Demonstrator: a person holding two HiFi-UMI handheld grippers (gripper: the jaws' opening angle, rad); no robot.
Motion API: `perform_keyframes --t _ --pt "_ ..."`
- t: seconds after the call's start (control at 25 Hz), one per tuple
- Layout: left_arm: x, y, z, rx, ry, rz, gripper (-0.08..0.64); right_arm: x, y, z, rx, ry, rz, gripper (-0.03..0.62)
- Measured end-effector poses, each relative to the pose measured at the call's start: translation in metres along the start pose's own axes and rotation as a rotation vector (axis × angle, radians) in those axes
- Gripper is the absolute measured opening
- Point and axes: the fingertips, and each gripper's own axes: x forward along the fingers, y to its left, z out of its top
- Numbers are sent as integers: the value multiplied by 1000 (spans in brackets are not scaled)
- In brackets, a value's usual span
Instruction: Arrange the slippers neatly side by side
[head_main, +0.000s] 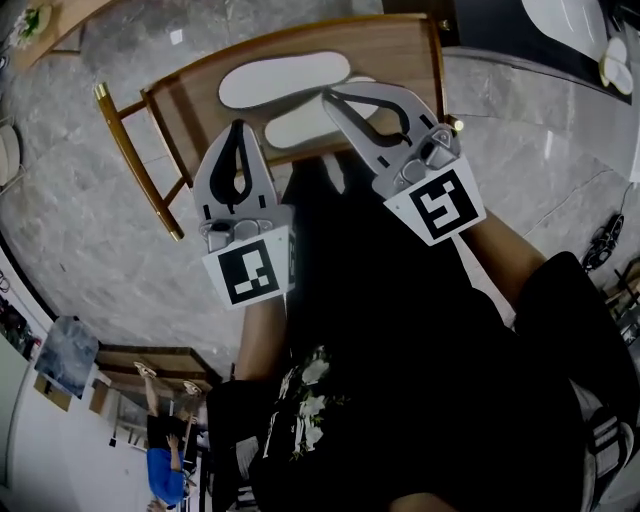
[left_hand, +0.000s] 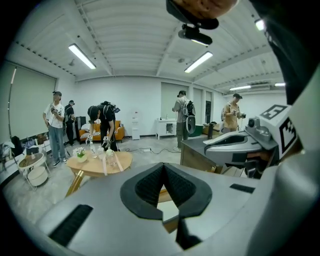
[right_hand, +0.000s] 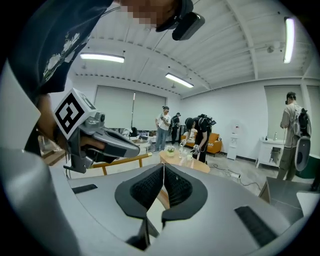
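Two white slippers lie on a low wooden table (head_main: 400, 50) in the head view. One slipper (head_main: 285, 80) lies farther back; the other slipper (head_main: 305, 128) lies just in front of it, partly hidden by my right gripper. My left gripper (head_main: 237, 126) hovers over the table's near left edge, shut and empty. My right gripper (head_main: 328, 96) is over the nearer slipper, also shut with nothing in it. In the left gripper view the jaws (left_hand: 163, 168) meet at their tips, and the right gripper (left_hand: 240, 142) shows alongside. The right gripper view shows its own jaws (right_hand: 163, 168) together.
The table has a wooden frame with brass-tipped legs (head_main: 130, 160) and stands on a grey marble floor (head_main: 80, 220). A round wooden side table (left_hand: 100, 162) with small items stands farther off, with several people around the room. An orange sofa (right_hand: 220, 142) is at the back wall.
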Motion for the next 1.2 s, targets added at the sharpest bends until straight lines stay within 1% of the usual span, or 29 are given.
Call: perform_keyframes --t 0.12,0.2,0.36,0.48,0.76,0.96,1.2 --pt "5 0 -20 -2 32 -23 0 7 5 -15 27 19 -5 -1" --pt "6 2 -33 -28 36 -26 -2 10 8 -24 44 35 -23 0" --pt "7 6 -64 -71 95 -30 -1 18 16 -47 58 70 -23 2" --pt "9 3 -83 -82 116 -37 -1 23 20 -62 57 99 -7 32" --pt "15 0 -112 -132 138 -51 -2 37 26 -93 28 144 -5 83" --pt "24 4 -125 -166 141 -65 0 55 39 -123 -37 211 25 106" --pt "28 9 -134 -172 168 -73 -2 76 47 -147 -237 262 88 107"
